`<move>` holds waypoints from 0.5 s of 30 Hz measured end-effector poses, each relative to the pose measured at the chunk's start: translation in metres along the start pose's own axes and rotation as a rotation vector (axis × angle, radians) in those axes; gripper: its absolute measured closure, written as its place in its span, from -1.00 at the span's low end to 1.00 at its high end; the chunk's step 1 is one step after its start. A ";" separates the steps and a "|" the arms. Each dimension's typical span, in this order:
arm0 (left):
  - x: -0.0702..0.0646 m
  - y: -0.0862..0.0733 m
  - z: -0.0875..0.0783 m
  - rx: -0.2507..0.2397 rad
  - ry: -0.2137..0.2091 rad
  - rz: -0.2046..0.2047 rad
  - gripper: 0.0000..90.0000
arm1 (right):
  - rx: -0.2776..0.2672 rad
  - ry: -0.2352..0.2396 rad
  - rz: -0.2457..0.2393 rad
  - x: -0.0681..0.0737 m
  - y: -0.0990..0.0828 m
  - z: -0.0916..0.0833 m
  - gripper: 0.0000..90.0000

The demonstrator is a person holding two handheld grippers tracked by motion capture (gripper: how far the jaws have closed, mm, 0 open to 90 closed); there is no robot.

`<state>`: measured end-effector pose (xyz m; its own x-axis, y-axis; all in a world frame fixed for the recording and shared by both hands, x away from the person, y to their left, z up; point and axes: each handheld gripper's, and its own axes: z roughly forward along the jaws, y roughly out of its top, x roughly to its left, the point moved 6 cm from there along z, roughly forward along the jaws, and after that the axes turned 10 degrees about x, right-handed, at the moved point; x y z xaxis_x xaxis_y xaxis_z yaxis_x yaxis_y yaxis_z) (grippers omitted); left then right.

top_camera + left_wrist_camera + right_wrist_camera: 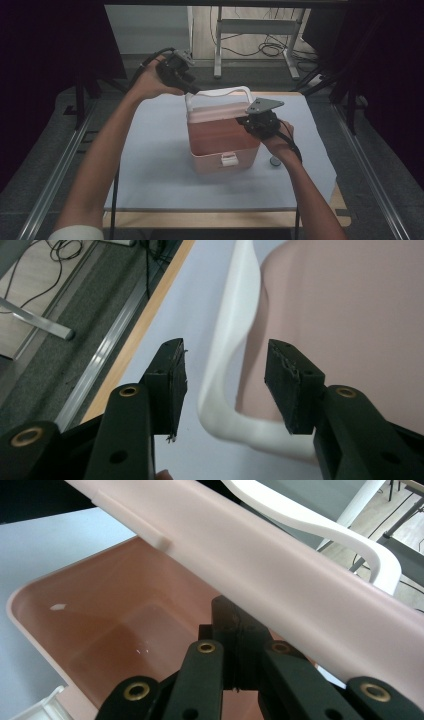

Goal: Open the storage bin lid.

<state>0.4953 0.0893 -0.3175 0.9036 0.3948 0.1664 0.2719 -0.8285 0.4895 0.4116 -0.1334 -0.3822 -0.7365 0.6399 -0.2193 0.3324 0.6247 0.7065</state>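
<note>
A pink box stands on the white table top, its lid tilted partly up. A white handle arches over the back of it. My left gripper is at the handle's left end. In the left gripper view its jaws stand wide with the handle between them and untouched. My right gripper is at the box's right side. Its jaws are shut together, tips tucked under the lid's rim above the box's empty inside.
A white latch sits on the box's front wall. A small dark round thing lies on the table just right of the box. Metal rails run along both sides of the table, and desk legs and cables lie beyond it.
</note>
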 end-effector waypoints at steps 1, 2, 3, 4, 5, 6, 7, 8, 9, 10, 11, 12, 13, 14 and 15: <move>-0.003 -0.004 -0.002 -0.004 0.000 -0.006 0.13 | 0.000 0.001 0.001 0.000 0.000 0.000 0.99; -0.005 -0.007 -0.004 -0.004 0.001 -0.007 0.13 | 0.001 0.002 0.003 0.000 0.001 0.000 1.00; -0.009 -0.012 -0.006 -0.008 0.002 -0.018 0.13 | 0.001 0.001 0.004 0.000 0.001 0.000 0.99; -0.011 -0.014 -0.008 -0.010 0.001 -0.021 0.13 | 0.001 -0.001 0.005 -0.001 0.003 0.000 1.00; -0.013 -0.018 -0.010 -0.012 0.005 -0.025 0.13 | 0.004 0.000 0.007 -0.001 0.003 0.000 0.99; -0.016 -0.021 -0.012 -0.012 0.007 -0.028 0.13 | 0.003 -0.002 0.008 -0.001 0.004 0.000 0.99; -0.018 -0.024 -0.014 -0.014 0.006 -0.035 0.13 | 0.007 -0.003 0.009 -0.002 0.005 0.000 0.99; -0.021 -0.027 -0.015 -0.014 0.011 -0.039 0.13 | 0.007 -0.003 0.013 -0.003 0.005 0.000 0.99; -0.024 -0.030 -0.017 -0.015 0.012 -0.045 0.13 | 0.010 -0.004 0.013 -0.003 0.006 0.000 0.99; -0.026 -0.032 -0.018 -0.018 0.011 -0.046 0.13 | 0.009 -0.005 0.011 -0.003 0.006 0.000 0.99; -0.030 -0.036 -0.019 -0.020 0.011 -0.043 0.13 | 0.010 -0.006 0.011 -0.003 0.007 0.000 0.99; -0.032 -0.039 -0.020 -0.022 0.012 -0.044 0.13 | 0.013 -0.005 0.013 -0.003 0.007 0.000 0.99; -0.035 -0.042 -0.021 -0.027 0.016 -0.044 0.14 | 0.013 -0.004 0.015 -0.004 0.008 0.000 0.99; -0.037 -0.044 -0.022 -0.033 0.013 -0.046 0.14 | 0.014 -0.006 0.014 -0.005 0.008 0.000 0.99; -0.039 -0.046 -0.022 -0.040 0.009 -0.048 0.14 | 0.014 -0.007 0.016 -0.005 0.009 0.000 0.99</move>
<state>0.4401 0.1208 -0.3272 0.8868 0.4373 0.1497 0.3010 -0.7921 0.5311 0.4185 -0.1311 -0.3750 -0.7270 0.6529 -0.2125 0.3525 0.6205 0.7005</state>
